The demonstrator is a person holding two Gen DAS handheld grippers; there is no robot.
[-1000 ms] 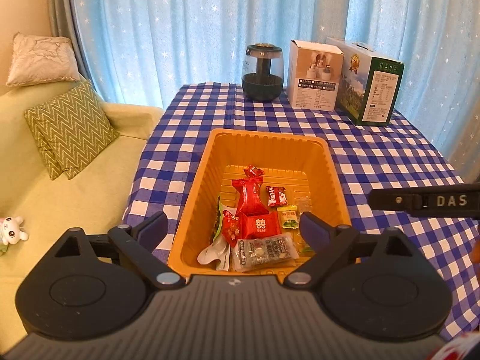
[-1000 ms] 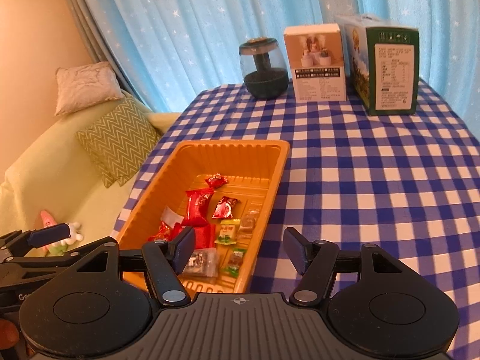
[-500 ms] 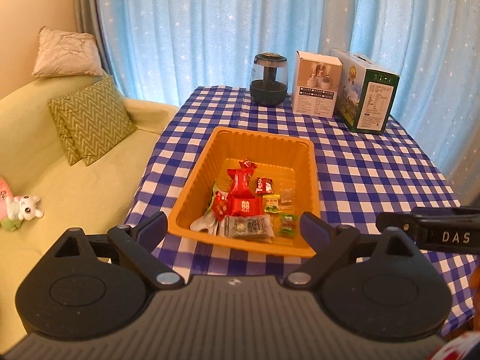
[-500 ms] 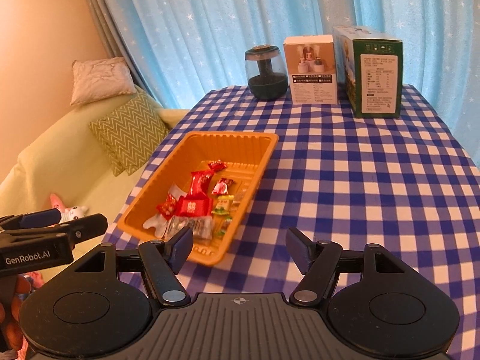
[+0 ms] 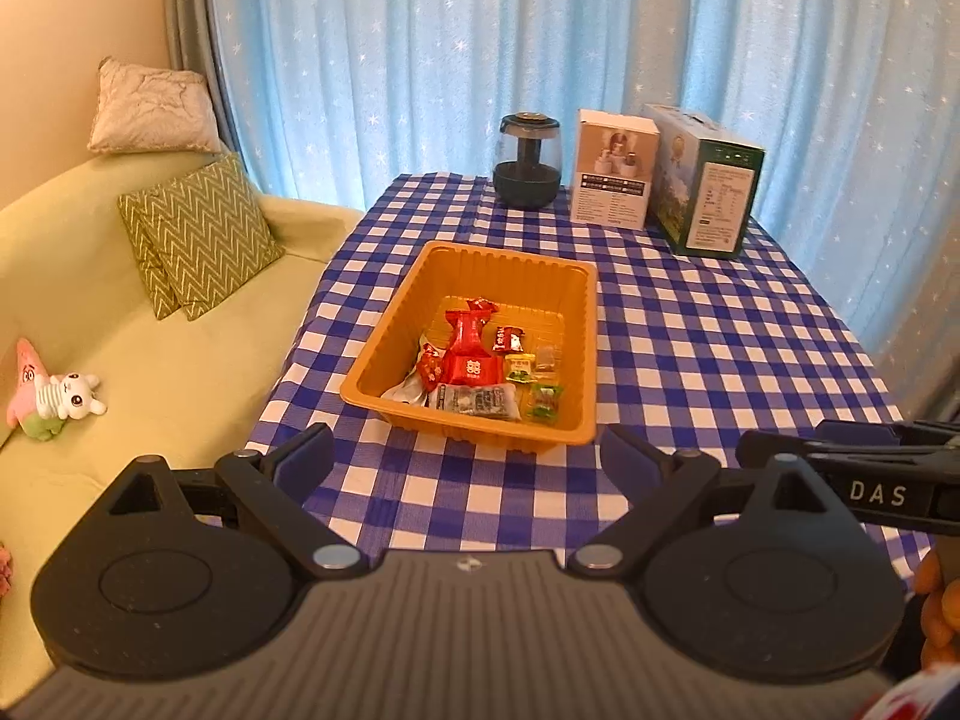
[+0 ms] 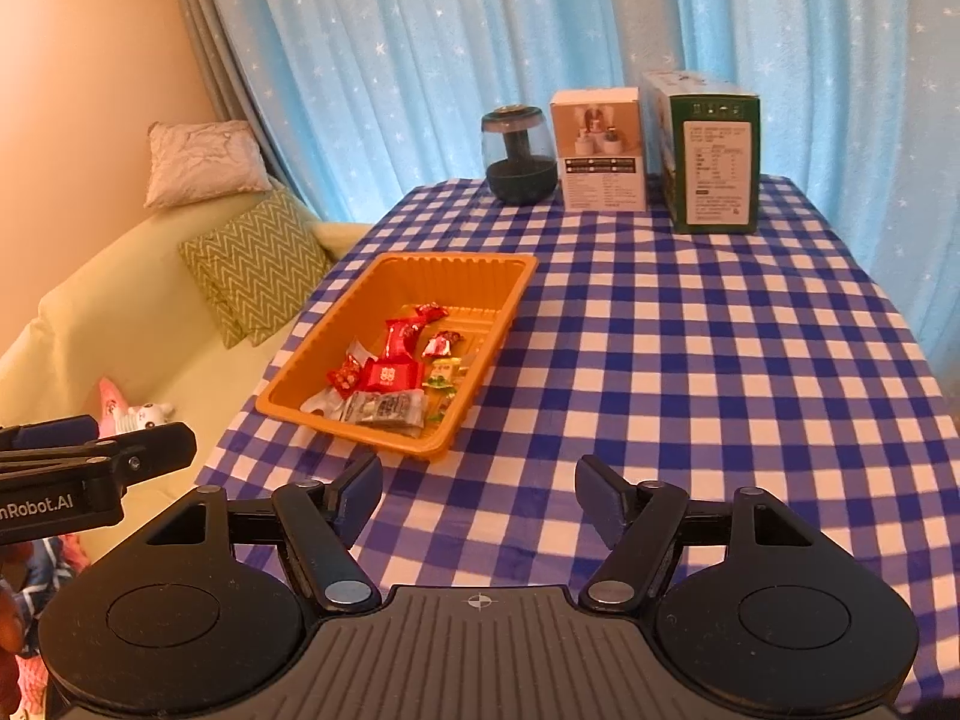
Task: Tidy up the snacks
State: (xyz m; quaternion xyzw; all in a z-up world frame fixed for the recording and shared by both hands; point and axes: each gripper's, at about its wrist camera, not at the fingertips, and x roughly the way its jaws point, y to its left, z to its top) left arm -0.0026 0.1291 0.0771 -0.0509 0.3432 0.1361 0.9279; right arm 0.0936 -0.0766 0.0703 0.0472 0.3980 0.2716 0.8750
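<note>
Black fingers (image 5: 312, 456) of both grippers wide apart, empty-handed.

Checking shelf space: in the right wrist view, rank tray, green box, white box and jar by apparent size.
1. Tray
2. Green box
3. White box
4. Jar
The tray is nearer, which inflates it.
</note>
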